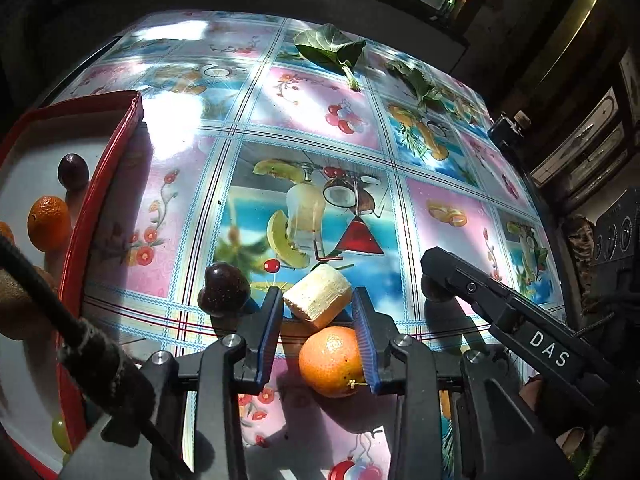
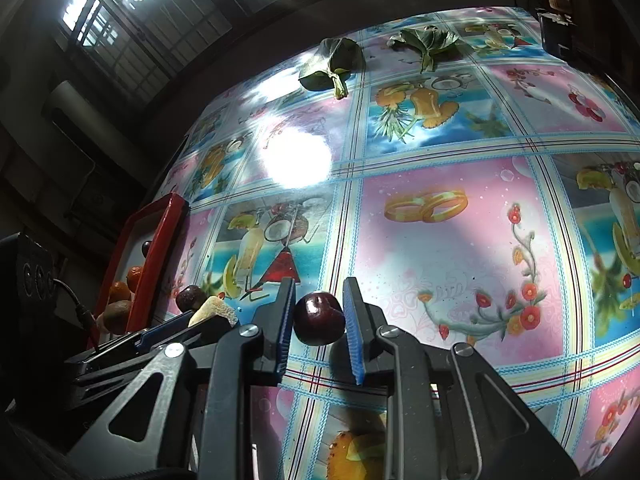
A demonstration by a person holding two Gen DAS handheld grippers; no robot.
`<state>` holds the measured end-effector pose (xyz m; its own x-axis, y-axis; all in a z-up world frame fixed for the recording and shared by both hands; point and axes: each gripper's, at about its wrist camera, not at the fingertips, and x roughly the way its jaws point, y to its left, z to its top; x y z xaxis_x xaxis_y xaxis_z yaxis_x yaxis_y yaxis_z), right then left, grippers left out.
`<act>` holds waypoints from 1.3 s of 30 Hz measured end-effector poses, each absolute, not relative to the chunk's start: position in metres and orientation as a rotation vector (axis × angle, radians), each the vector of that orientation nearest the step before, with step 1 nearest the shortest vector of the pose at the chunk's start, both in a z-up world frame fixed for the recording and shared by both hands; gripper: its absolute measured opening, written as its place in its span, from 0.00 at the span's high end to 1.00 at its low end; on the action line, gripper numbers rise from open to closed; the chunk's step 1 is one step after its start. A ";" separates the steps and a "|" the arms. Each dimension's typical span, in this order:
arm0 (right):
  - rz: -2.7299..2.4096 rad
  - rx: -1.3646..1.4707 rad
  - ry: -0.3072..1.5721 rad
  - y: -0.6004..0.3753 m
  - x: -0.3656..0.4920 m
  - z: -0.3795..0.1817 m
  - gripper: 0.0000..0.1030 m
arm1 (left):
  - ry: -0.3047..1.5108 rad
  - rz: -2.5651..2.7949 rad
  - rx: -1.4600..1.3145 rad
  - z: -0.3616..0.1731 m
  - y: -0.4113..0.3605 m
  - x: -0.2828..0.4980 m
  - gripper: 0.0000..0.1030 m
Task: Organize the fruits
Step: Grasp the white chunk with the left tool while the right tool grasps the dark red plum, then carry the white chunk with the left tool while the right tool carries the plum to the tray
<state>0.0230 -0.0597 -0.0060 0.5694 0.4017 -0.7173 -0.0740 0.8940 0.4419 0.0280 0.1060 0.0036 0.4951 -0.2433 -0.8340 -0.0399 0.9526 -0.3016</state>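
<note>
My left gripper points down at the patterned tablecloth. Its fingertips pinch a pale yellow fruit chunk. A small orange lies further back between the fingers; it touches the right pad and stands clear of the left one. A dark plum rests just left of the fingers. My right gripper is shut on another dark plum and holds it just above the cloth. The right gripper also shows in the left wrist view. A red tray stands at the left.
In the tray lie a dark plum, an orange, a green grape and a brown fruit. Two leafy sprigs sit at the table's far end. The table edge curves close on the right, with dark clutter beyond.
</note>
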 end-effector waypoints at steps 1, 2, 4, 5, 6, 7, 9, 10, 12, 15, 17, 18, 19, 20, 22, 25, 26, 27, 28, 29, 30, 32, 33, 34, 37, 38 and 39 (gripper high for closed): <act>0.287 0.389 0.929 -0.060 0.023 -0.006 0.75 | 1.054 -0.133 -0.313 0.002 0.108 0.029 0.65; 0.288 0.391 0.928 -0.060 0.023 -0.006 0.75 | 1.066 -0.139 -0.326 0.000 0.110 0.032 0.63; 0.285 0.393 0.926 -0.060 0.023 -0.005 0.75 | 1.077 -0.146 -0.342 -0.001 0.111 0.036 0.60; 0.285 0.393 0.926 -0.061 0.022 -0.005 0.75 | 1.081 -0.143 -0.327 -0.001 0.109 0.038 0.60; 0.284 0.393 0.926 -0.060 0.022 -0.005 0.75 | 1.084 -0.136 -0.307 -0.001 0.105 0.040 0.62; 0.283 0.392 0.926 -0.060 0.022 -0.005 0.75 | 1.088 -0.118 -0.276 -0.001 0.099 0.041 0.66; 0.281 0.394 0.925 -0.061 0.021 -0.005 0.75 | 1.097 -0.099 -0.233 -0.001 0.091 0.044 0.75; 0.278 0.395 0.923 -0.062 0.020 -0.005 0.75 | 1.099 -0.097 -0.227 -0.001 0.090 0.044 0.75; 0.273 0.402 0.919 -0.064 0.018 -0.004 0.75 | 1.099 -0.098 -0.223 -0.001 0.088 0.042 0.75; 0.258 0.407 0.904 -0.069 0.011 0.000 0.75 | 1.079 -0.105 -0.227 0.005 0.091 0.033 0.75; 0.252 0.405 0.893 -0.071 0.004 0.004 0.75 | 1.059 -0.108 -0.236 0.013 0.094 0.023 0.75; 0.252 0.405 0.892 -0.072 0.000 0.005 0.75 | 1.046 -0.103 -0.238 0.018 0.096 0.018 0.75; 0.251 0.405 0.890 -0.073 -0.004 0.006 0.75 | 1.033 -0.095 -0.240 0.023 0.099 0.012 0.75; 0.250 0.403 0.889 -0.073 -0.008 0.007 0.75 | 1.018 -0.088 -0.247 0.029 0.104 0.006 0.75; 0.256 0.396 0.886 -0.070 -0.014 0.010 0.75 | 0.990 -0.076 -0.266 0.040 0.113 -0.007 0.75; 0.276 0.383 0.874 -0.063 -0.024 0.016 0.75 | 0.961 -0.030 -0.279 0.052 0.129 -0.026 0.75; 0.284 0.374 0.866 -0.059 -0.027 0.020 0.75 | 0.949 -0.019 -0.287 0.057 0.134 -0.033 0.75; 0.293 0.365 0.856 -0.055 -0.030 0.023 0.75 | 0.937 -0.009 -0.293 0.060 0.140 -0.040 0.75; 0.303 0.354 0.846 -0.050 -0.033 0.027 0.75 | 0.925 0.002 -0.298 0.063 0.146 -0.047 0.75; 0.316 0.341 0.834 -0.045 -0.037 0.031 0.75 | 0.915 0.013 -0.301 0.066 0.152 -0.054 0.75; 0.329 0.330 0.817 -0.040 -0.041 0.035 0.75 | 0.908 0.027 -0.305 0.067 0.157 -0.060 0.75; 0.377 0.313 0.774 -0.028 -0.052 0.043 0.75 | 0.899 0.045 -0.319 0.069 0.170 -0.073 0.75; 0.402 0.303 0.753 -0.021 -0.058 0.046 0.75 | 0.894 0.049 -0.324 0.070 0.175 -0.078 0.75; 0.421 0.291 0.735 -0.015 -0.063 0.049 0.75 | 0.887 0.059 -0.327 0.070 0.180 -0.084 0.75; 0.468 0.250 0.703 0.002 -0.077 0.055 0.75 | 0.876 0.094 -0.330 0.072 0.193 -0.097 0.75; 0.483 0.237 0.698 0.009 -0.080 0.056 0.75 | 0.873 0.110 -0.330 0.072 0.197 -0.100 0.75; 0.488 0.223 0.698 0.014 -0.083 0.057 0.75 | 0.870 0.127 -0.328 0.072 0.201 -0.103 0.75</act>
